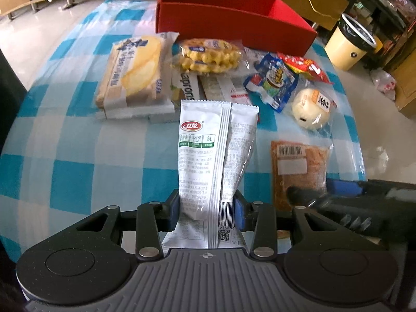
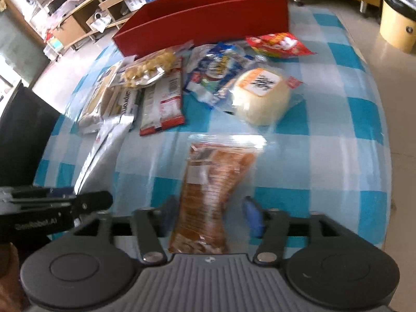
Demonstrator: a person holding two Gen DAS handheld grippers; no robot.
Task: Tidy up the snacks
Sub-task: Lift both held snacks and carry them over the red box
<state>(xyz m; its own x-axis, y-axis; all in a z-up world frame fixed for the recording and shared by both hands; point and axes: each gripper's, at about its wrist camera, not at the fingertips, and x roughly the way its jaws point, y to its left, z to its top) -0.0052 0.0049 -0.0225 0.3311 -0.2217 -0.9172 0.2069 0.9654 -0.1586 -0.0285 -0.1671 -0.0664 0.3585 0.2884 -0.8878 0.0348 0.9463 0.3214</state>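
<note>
My left gripper (image 1: 206, 208) is shut on a white snack packet (image 1: 215, 150) with green print, held by its lower end and sticking out over the table. My right gripper (image 2: 210, 215) stands open around a clear packet of orange-brown snack (image 2: 208, 189). That packet lies on the cloth between the fingers, and the blue right pad (image 2: 252, 218) is clear of it. The same packet (image 1: 299, 163) shows at the right of the left wrist view. A long red box (image 1: 234, 23) stands at the table's far side, also seen as the red box (image 2: 208, 18).
A pile of snacks lies in front of the box: a bread pack (image 1: 132, 72), waffles (image 1: 208, 54), a blue packet (image 1: 275, 80), a red packet (image 1: 306, 67), a wrapped round bun (image 1: 312, 109). The blue-checked cloth (image 1: 78, 156) covers the table. A yellow bin (image 1: 348, 44) stands on the floor.
</note>
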